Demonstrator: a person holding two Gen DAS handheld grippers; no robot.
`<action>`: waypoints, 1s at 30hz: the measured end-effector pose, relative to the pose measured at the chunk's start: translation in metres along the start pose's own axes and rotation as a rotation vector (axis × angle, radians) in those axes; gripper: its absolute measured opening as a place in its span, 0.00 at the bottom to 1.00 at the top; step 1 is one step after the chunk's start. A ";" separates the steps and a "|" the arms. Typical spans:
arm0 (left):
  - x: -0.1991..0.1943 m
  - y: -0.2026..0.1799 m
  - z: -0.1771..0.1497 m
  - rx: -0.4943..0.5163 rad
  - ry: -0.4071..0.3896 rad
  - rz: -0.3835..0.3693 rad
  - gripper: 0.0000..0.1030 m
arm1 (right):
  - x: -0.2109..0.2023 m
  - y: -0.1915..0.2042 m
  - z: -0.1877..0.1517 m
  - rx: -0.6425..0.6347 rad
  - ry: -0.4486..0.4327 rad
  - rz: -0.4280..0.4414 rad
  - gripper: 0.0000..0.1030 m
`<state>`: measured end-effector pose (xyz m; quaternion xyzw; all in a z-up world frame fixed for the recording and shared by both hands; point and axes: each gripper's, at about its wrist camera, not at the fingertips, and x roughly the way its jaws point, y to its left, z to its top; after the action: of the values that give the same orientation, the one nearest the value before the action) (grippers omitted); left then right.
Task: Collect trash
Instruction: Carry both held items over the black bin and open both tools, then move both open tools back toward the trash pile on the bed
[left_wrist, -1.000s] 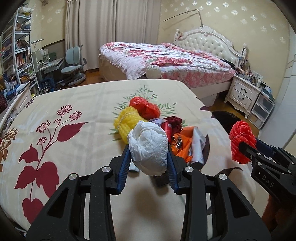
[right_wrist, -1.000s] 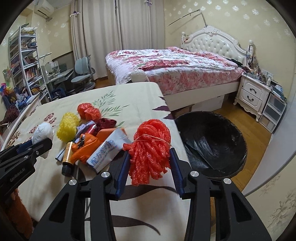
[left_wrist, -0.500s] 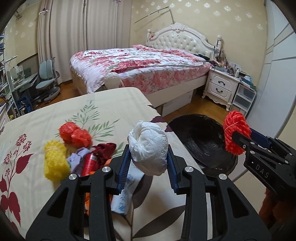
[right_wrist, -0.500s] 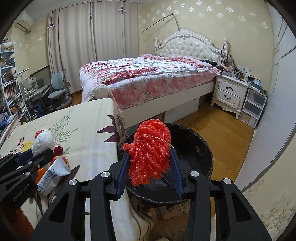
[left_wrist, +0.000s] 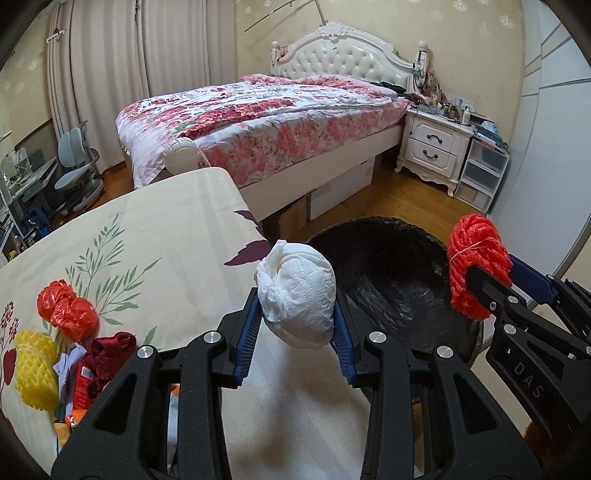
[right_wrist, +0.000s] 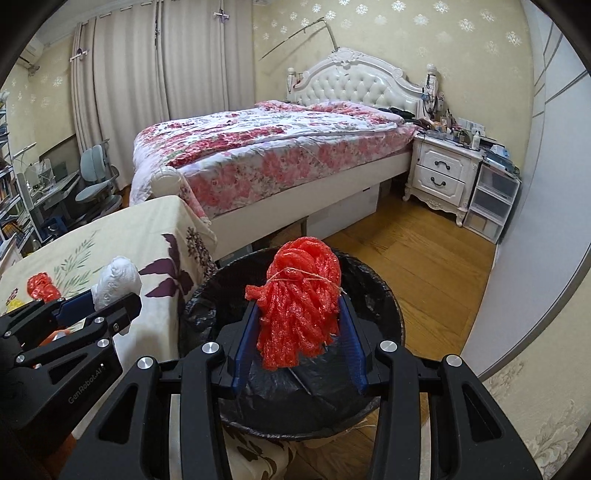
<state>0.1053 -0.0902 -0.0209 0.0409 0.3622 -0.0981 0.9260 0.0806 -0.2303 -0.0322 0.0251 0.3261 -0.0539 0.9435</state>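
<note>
My left gripper (left_wrist: 297, 325) is shut on a white crumpled paper wad (left_wrist: 297, 293) and holds it above the table's right edge, beside the bin. My right gripper (right_wrist: 297, 332) is shut on a red foam net bundle (right_wrist: 299, 306) and holds it over the open black-lined trash bin (right_wrist: 384, 295). The bin also shows in the left wrist view (left_wrist: 391, 266), with the red bundle (left_wrist: 474, 266) above its right side. The wad also shows in the right wrist view (right_wrist: 116, 282).
More trash lies on the floral tablecloth (left_wrist: 155, 236): a red bag (left_wrist: 68, 310), a yellow foam net (left_wrist: 35, 363), a dark red cloth (left_wrist: 110, 347) and wrappers. A bed (right_wrist: 273, 155), nightstand (right_wrist: 441, 177) and wood floor (right_wrist: 424, 258) lie beyond the bin.
Both grippers have swung right from over the trash pile toward the bin. The red bundle is now over the bin and the white wad is at the table's edge.
</note>
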 end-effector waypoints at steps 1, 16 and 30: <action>0.003 -0.002 0.001 0.004 0.004 0.000 0.35 | 0.003 -0.004 0.001 0.007 0.003 -0.001 0.41; 0.028 -0.027 0.009 0.049 0.037 0.021 0.50 | 0.025 -0.022 0.003 0.063 0.049 -0.028 0.45; 0.020 -0.019 0.014 0.021 0.012 0.033 0.86 | 0.018 -0.028 0.001 0.084 0.043 -0.088 0.64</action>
<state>0.1247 -0.1134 -0.0245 0.0570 0.3660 -0.0862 0.9249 0.0919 -0.2596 -0.0431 0.0516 0.3444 -0.1085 0.9311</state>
